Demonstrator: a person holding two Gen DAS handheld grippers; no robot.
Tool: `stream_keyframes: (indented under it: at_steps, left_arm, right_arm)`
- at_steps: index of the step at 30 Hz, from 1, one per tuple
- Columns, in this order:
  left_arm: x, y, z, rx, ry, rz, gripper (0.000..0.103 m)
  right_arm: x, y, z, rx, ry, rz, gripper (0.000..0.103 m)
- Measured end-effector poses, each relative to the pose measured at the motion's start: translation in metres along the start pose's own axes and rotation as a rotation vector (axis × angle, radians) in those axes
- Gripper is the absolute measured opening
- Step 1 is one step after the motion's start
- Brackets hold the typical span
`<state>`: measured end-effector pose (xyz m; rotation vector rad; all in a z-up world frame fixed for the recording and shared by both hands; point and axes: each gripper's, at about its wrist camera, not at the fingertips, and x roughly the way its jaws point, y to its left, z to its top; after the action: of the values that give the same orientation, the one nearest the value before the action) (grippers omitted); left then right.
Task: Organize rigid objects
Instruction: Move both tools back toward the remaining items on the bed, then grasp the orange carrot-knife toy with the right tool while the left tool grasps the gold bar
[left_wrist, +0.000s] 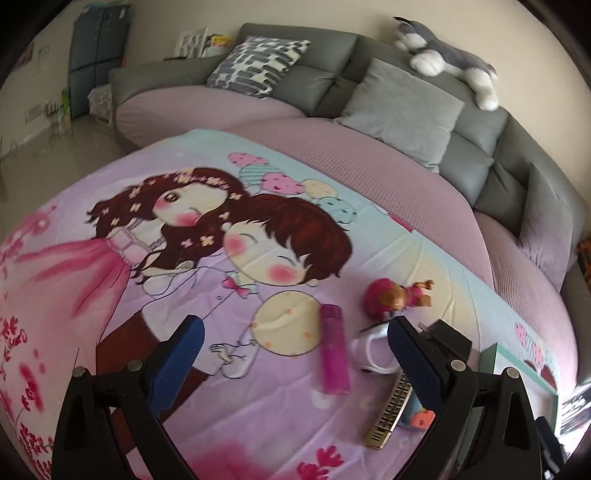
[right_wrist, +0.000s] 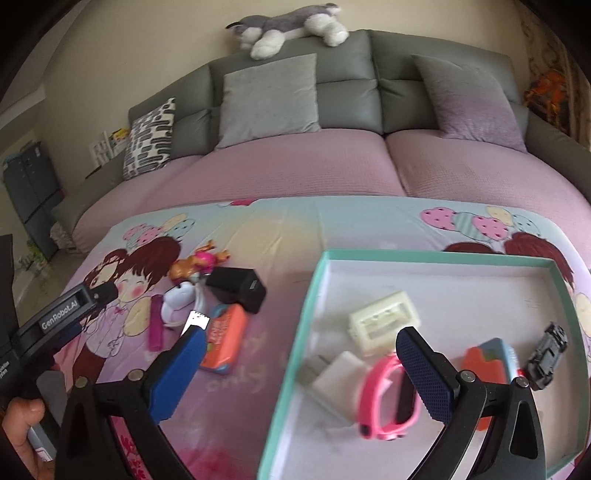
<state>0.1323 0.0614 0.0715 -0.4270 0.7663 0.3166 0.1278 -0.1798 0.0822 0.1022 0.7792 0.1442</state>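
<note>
Left wrist view: my left gripper (left_wrist: 295, 354), fingers spread and empty, faces the unsorted pink lighter (left_wrist: 334, 350) left of the tray (left_wrist: 524, 363).

Right wrist view: my right gripper (right_wrist: 301, 365), also spread, straddles the tray's (right_wrist: 306, 317) rim; pink watch (right_wrist: 384, 398) and toy car (right_wrist: 546, 354) already inside, black box (right_wrist: 238, 288) outside.

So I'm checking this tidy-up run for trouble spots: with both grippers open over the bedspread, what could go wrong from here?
1. The loose items crowd together: the pink lighter, white mouse, harmonica and black box. The open left gripper may nudge a neighbour while closing on one.
2. The pink watch lies between the open right gripper's fingers, close to the tray's teal wall; a sweep could push it.
3. The soft bedspread may let small pieces tip.
</note>
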Motion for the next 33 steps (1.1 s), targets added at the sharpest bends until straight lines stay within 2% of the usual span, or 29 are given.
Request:
stream_keyframes:
  at_steps: [7, 13, 22, 26, 29, 33]
  left_arm:
    - [0.018, 0.023, 0.003, -0.013, 0.077, 0.054, 0.099]
    - [0.033, 0.031, 0.001, -0.018, 0.143, 0.037, 0.099]
    - [0.04, 0.037, -0.001, -0.032, 0.179, 0.025, 0.099]
    - [0.041, 0.035, -0.002, -0.027, 0.191, 0.003, 0.099]
    - [0.042, 0.033, -0.002, -0.023, 0.199, -0.009, 0.099]
    - [0.041, 0.031, -0.002, -0.019, 0.205, -0.022, 0.099]
  right_arm:
    - [0.021, 0.031, -0.002, -0.037, 0.059, 0.029, 0.103]
    - [0.037, 0.057, -0.001, -0.048, 0.086, 0.043, 0.103]
    - [0.059, 0.064, -0.004, -0.079, 0.15, -0.02, 0.081]
    - [0.066, 0.064, -0.007, -0.104, 0.174, -0.05, 0.078]
    - [0.07, 0.065, -0.01, -0.122, 0.193, -0.057, 0.07]
    - [0.074, 0.069, -0.013, -0.141, 0.21, -0.058, 0.069]
